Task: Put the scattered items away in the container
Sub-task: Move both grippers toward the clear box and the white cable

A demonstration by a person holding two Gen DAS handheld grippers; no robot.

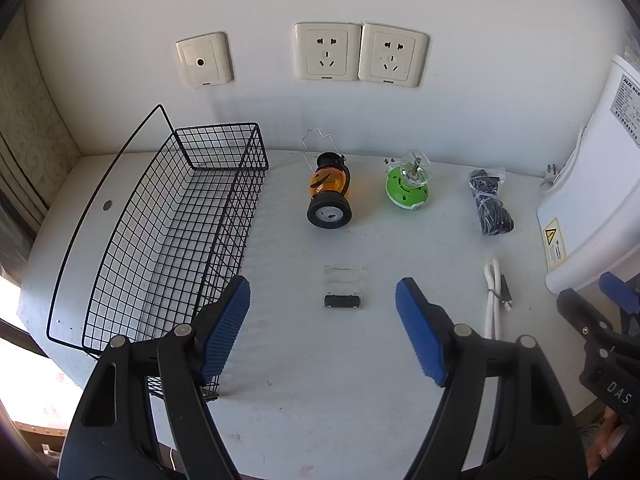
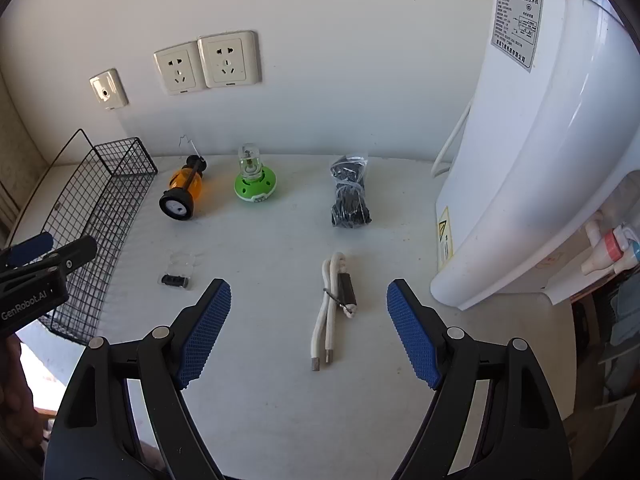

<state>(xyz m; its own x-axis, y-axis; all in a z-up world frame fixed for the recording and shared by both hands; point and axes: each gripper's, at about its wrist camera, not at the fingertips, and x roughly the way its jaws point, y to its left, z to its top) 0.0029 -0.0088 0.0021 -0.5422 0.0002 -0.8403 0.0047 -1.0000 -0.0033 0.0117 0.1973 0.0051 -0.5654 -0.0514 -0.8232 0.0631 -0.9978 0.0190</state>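
Note:
An empty black wire basket (image 1: pixel 168 236) (image 2: pixel 96 216) stands at the left of the white table. An orange lantern (image 1: pixel 329 196) (image 2: pixel 182 192) lies on its side. A green night light (image 1: pixel 408 186) (image 2: pixel 255 184) stands beside it. A bagged black cable (image 1: pixel 490 204) (image 2: pixel 349 196) lies further right. A small clear case with a black part (image 1: pixel 344 292) (image 2: pixel 178 274) lies in front of my open left gripper (image 1: pixel 323 330). A folded white cable (image 1: pixel 495 296) (image 2: pixel 334 308) lies between the fingers of my open right gripper (image 2: pixel 309 328). Both grippers are empty.
A white water dispenser (image 2: pixel 532 160) (image 1: pixel 588 184) stands at the right of the table. Wall sockets (image 1: pixel 360 54) (image 2: pixel 208 64) sit above the table's back edge. The table's front edge runs close below both grippers.

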